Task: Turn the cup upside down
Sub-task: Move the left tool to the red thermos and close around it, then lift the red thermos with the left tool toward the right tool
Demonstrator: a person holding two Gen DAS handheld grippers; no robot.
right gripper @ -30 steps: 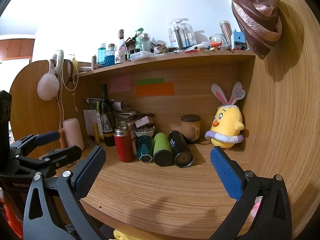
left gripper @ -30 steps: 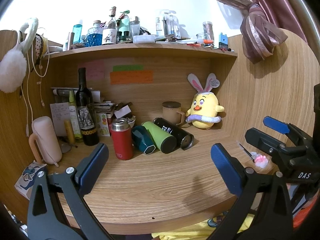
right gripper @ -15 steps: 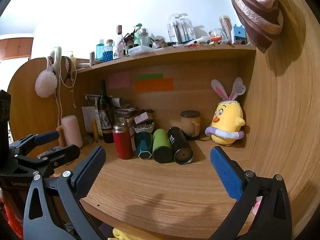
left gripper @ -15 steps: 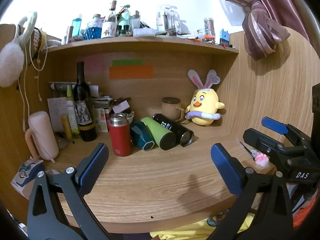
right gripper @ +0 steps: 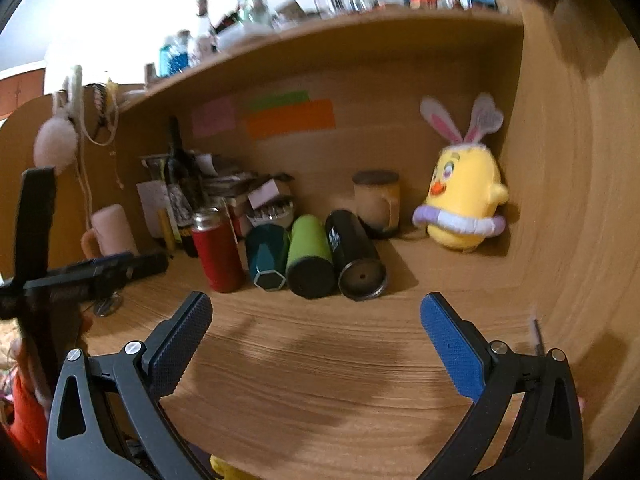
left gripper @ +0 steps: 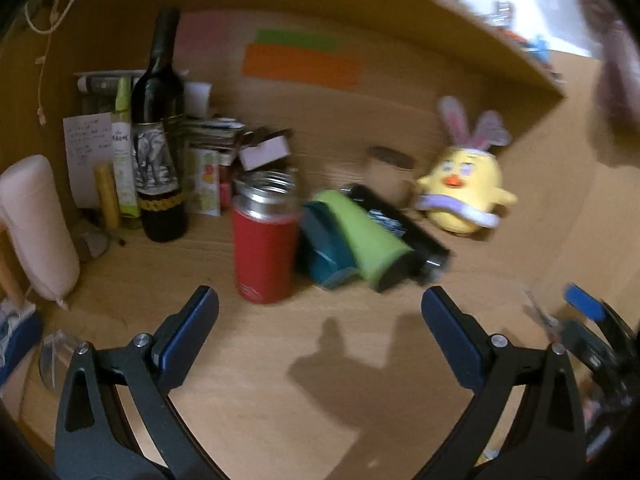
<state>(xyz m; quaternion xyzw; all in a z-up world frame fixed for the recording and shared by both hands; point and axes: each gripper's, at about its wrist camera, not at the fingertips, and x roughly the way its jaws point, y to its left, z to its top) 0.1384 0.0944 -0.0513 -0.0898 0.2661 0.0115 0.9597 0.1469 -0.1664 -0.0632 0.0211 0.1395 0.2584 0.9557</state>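
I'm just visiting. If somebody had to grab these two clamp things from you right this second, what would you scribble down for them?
Left gripper: open, empty, over the desk in front of the cups.
Right gripper: open, empty, also short of the cups.
Red cup: upright, mouth up, nearest the left gripper.
Teal cup, green cup and black cup: lying on their sides beside it.
Done: nothing gripped, nothing flipped.
Left: probably grasp the red cup, turn it over, set it mouth down.
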